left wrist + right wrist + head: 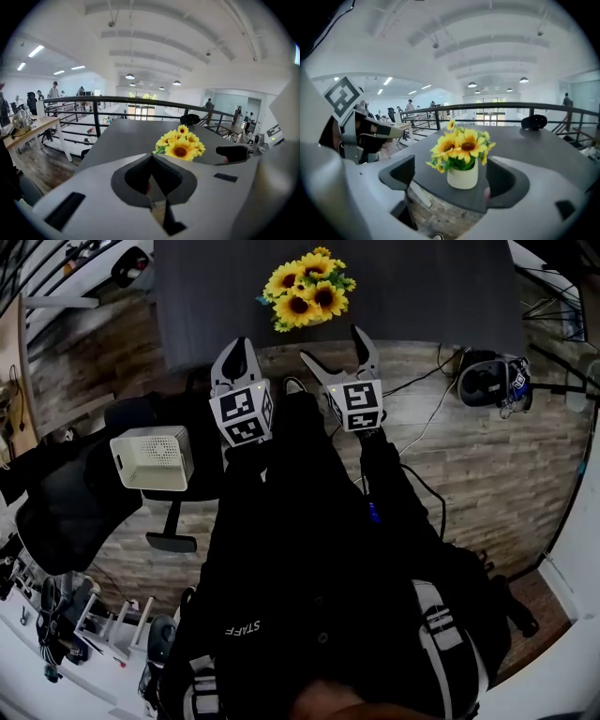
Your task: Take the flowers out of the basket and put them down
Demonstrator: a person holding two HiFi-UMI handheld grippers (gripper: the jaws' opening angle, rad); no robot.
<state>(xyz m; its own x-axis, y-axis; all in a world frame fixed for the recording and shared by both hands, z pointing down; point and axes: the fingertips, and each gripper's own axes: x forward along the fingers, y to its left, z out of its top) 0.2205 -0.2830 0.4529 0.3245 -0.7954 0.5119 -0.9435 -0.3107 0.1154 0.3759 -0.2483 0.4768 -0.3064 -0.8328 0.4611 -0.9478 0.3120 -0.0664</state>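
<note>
The flowers [307, 292] sit in a white pot [462, 176] near the edge of a dark grey table [422, 296], over a wood-plank floor [487, 446]. The left gripper [234, 345] is closed and empty, and the right gripper [331, 345] gapes wide, short of the pot. A railing [117, 101] runs behind the table.

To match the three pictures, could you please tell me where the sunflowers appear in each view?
Head view: sunflowers at top centre, on the dark table.
Left gripper view: sunflowers right of centre, on that table.
Right gripper view: sunflowers at centre, in a white pot.
Shared landmark: the dark table.
</note>
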